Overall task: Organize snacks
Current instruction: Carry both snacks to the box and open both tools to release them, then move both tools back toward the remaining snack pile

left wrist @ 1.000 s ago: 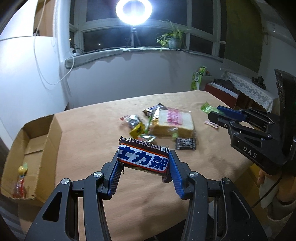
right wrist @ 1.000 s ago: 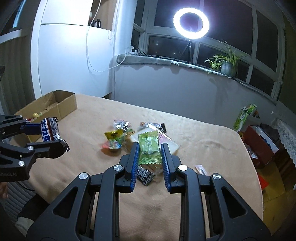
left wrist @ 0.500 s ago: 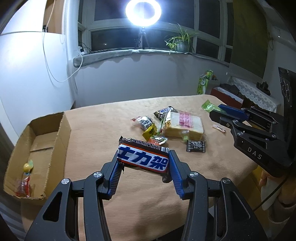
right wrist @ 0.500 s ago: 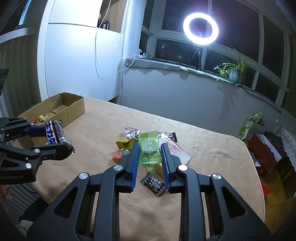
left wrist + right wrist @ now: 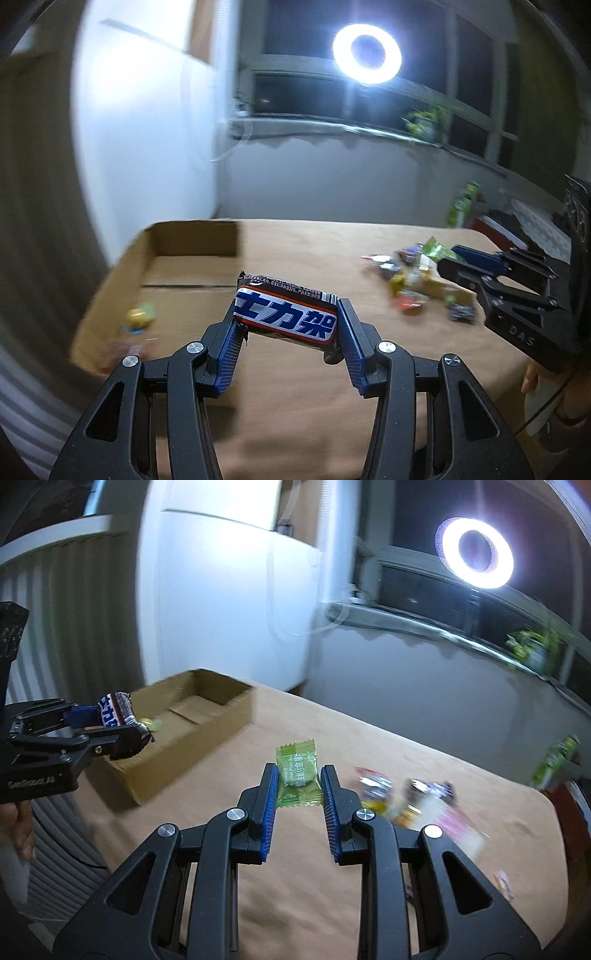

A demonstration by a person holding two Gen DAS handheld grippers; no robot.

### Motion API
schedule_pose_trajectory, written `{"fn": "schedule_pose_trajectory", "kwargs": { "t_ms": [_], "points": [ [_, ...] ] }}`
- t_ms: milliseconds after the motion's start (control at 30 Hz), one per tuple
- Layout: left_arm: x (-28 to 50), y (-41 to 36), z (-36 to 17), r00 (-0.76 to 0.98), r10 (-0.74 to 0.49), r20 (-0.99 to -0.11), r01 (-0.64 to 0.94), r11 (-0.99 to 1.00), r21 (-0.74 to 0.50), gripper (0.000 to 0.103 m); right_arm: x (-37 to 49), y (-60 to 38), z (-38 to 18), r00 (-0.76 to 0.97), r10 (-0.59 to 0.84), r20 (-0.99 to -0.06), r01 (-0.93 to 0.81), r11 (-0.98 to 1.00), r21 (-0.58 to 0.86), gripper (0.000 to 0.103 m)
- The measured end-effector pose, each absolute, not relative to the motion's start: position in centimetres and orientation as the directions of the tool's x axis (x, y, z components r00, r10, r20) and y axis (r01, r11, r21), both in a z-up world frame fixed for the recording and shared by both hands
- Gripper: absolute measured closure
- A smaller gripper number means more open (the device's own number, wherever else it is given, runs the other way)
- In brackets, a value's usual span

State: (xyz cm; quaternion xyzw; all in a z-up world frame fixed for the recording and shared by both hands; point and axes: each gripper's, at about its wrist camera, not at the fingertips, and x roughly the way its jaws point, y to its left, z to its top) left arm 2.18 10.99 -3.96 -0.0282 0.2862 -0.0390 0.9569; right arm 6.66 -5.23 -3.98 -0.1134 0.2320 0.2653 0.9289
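Both claws are loaded: the left claw (image 5: 286, 325) is clamped across the ends of a chocolate bar (image 5: 286, 314) in a blue, white and brown wrapper, its blue pads pressing on either end, and the right claw (image 5: 298, 788) is clamped on a small green candy packet (image 5: 297, 781), with its pads set much closer together. Each snack hangs clear of the bench (image 5: 295, 406), held between the fingertips.

Compared with a second ago, both views have swung toward the cardboard box (image 5: 184, 273). It sat off at the left edge of the left wrist view then; now it lies directly beyond and below the left claw's tips, open side up, with a few bright sweets already on its floor. In the right wrist view the box (image 5: 192, 738) has grown larger and lies ahead and to the left of the right claw, while the left claw (image 5: 122, 725) hovers at its near corner. The loose snack pile (image 5: 417, 284) now sits well off to the right of the left claw, and just right of the right claw's tips.

So the carry looks nearly done for the bar; the release over the box has not yet happened, and the green packet looks next.
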Motion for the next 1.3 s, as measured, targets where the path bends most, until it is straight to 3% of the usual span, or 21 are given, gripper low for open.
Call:
{"fn": "schedule_pose_trajectory", "kwargs": {
  "t_ms": [267,500,567,600,633,667,933,1133,1300],
  "points": [
    [1.8,18.3,-5.0,0.835,0.007,-0.550,-0.078,0.991,-0.107,0.055,8.7,4.6,-3.6,0.654,0.575,-0.492,-0.689,0.721,-0.074,0.079],
    [3.7,20.7,-6.7,0.817,-0.003,-0.577,-0.096,0.985,-0.141,0.055,11.8,10.6,-3.3,0.603,0.650,-0.463,-0.749,0.661,-0.048,0.078],
    [4.3,20.8,-7.3,0.810,-0.006,-0.587,-0.091,0.986,-0.137,0.050,12.9,11.5,-3.9,0.589,0.650,-0.480,-0.754,0.656,-0.035,0.067],
    [4.6,20.8,-7.6,0.802,0.006,-0.597,-0.102,0.987,-0.127,0.039,13.1,11.4,-4.2,0.601,0.644,-0.472,-0.743,0.668,-0.035,0.053],
    [4.7,21.1,-7.7,0.800,0.022,-0.599,-0.115,0.986,-0.117,0.034,13.1,11.1,-4.4,0.613,0.640,-0.464,-0.733,0.679,-0.032,0.040],
    [4.6,21.2,-7.7,0.802,0.030,-0.597,-0.121,0.986,-0.114,0.027,13.1,10.8,-4.6,0.617,0.636,-0.463,-0.728,0.685,-0.029,0.037],
    [3.3,22.3,-7.6,0.812,0.031,-0.582,-0.134,0.982,-0.135,0.025,12.0,6.4,-6.9,0.669,0.533,-0.518,-0.638,0.769,-0.032,0.037],
    [1.2,22.2,-6.3,0.834,0.053,-0.549,-0.147,0.981,-0.129,0.025,10.4,6.0,-11.5,0.566,0.453,-0.689,-0.660,0.750,-0.049,0.037],
    [-0.7,22.3,-5.1,0.851,0.074,-0.521,-0.171,0.975,-0.141,0.025,7.1,8.0,-12.0,0.531,0.500,-0.684,-0.725,0.686,-0.061,0.038]
  ]
}}
